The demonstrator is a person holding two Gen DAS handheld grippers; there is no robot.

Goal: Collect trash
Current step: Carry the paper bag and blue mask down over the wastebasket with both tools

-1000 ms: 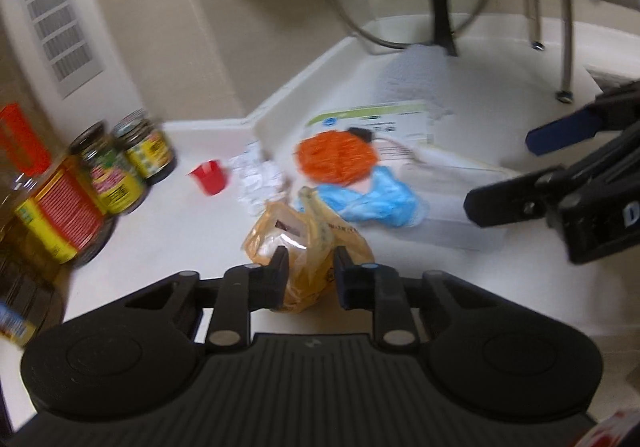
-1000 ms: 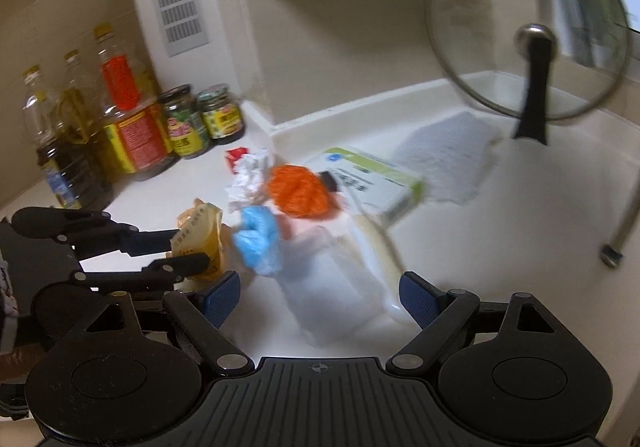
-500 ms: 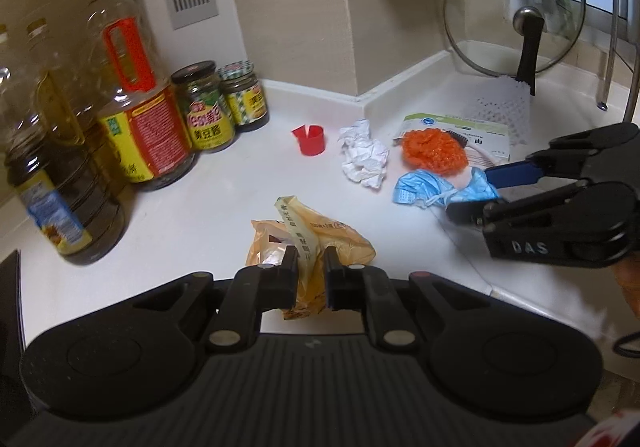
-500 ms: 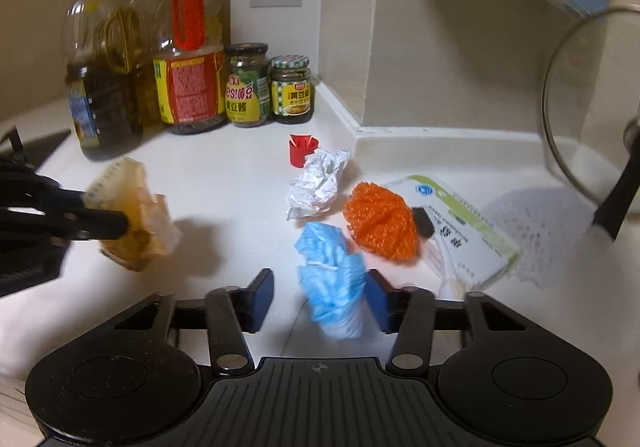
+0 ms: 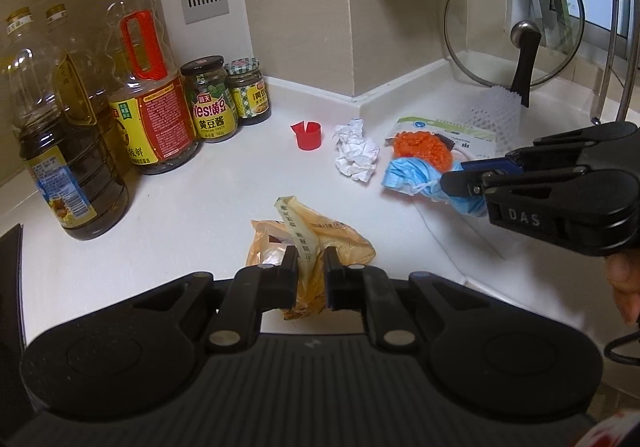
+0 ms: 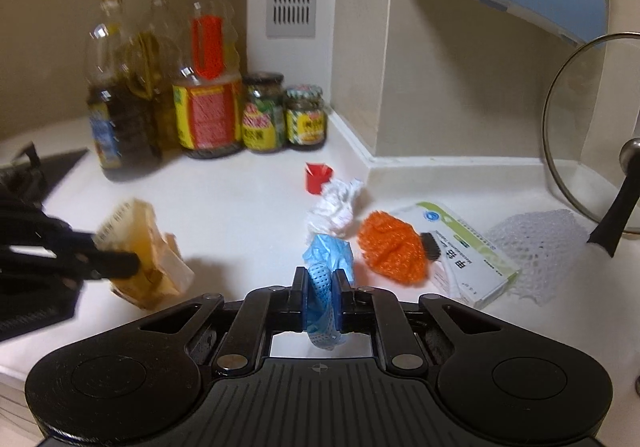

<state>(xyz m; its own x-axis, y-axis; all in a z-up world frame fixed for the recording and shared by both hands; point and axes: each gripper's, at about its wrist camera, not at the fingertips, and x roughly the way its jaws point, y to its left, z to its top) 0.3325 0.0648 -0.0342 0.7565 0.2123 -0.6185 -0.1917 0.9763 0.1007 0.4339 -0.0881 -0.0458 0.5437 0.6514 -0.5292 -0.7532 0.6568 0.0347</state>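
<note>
so i've got both hands full at this point: my left gripper (image 5: 311,271) is clamped on the crinkly yellow-orange plastic snack wrapper (image 5: 308,243), and my right gripper (image 6: 318,279) is pinched tight on the soft crumpled blue face mask (image 6: 326,267), which bulges out above and below the fingers. looks to me like the pickup step is done for these two and the carry-off comes next, though no bin shows in either view, so i can't say where it goes. from the left camera, the rest of the trash sits on the white glossy countertop (image 5: 192,199): a crumpled white paper ball (image 5: 356,155) at about 12 o'clock, a small red plastic cap (image 5: 307,134) just left of it, a knobbly orange mesh scrubber (image 5: 420,145) at about 1 o'clock lying on a flat white-and-green cardboard box (image 5: 468,135), and white foam fruit netting (image 5: 494,113) beyond that. the wrapper is thin and slippery and the mask is floppy, so i'd keep both grips firm while moving. the oil bottles (image 5: 148,87) at 10 o'clock aren't trash, i reckon.
</note>
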